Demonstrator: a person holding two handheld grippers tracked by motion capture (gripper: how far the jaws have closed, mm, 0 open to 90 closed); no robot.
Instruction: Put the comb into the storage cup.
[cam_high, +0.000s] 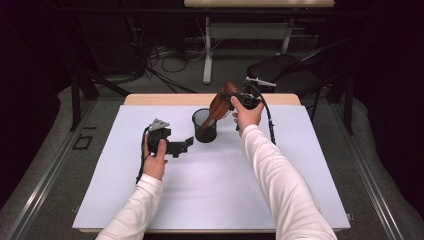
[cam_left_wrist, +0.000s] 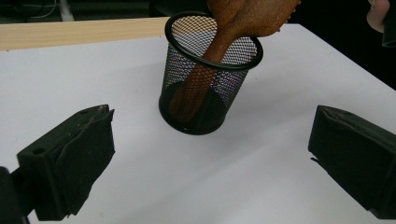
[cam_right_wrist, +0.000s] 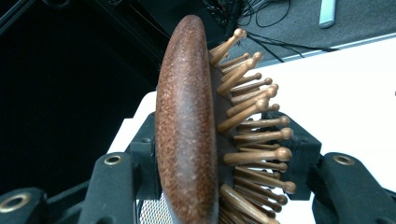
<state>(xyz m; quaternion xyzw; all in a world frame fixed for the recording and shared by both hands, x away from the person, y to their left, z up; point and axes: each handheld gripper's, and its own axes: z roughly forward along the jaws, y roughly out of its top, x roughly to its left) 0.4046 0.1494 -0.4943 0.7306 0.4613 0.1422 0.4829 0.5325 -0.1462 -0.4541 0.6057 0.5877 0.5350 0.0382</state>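
At frame centre, the right gripper (cam_high: 235, 102) clamps a brown wooden paddle hairbrush (cam_high: 220, 103), its handle inside the black wire-mesh cup (cam_high: 205, 126); the left gripper (cam_high: 184, 145), just left of the cup, gapes wide and empty.

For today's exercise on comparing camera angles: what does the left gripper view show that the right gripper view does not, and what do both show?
The left gripper view alone shows the brush's handle standing inside the black mesh cup, and the left gripper with its jaws wide apart around bare table. The right gripper view alone shows the brush's wooden pins close up, with the right gripper clamped on the brush head. Both share the wooden hairbrush and the white table.
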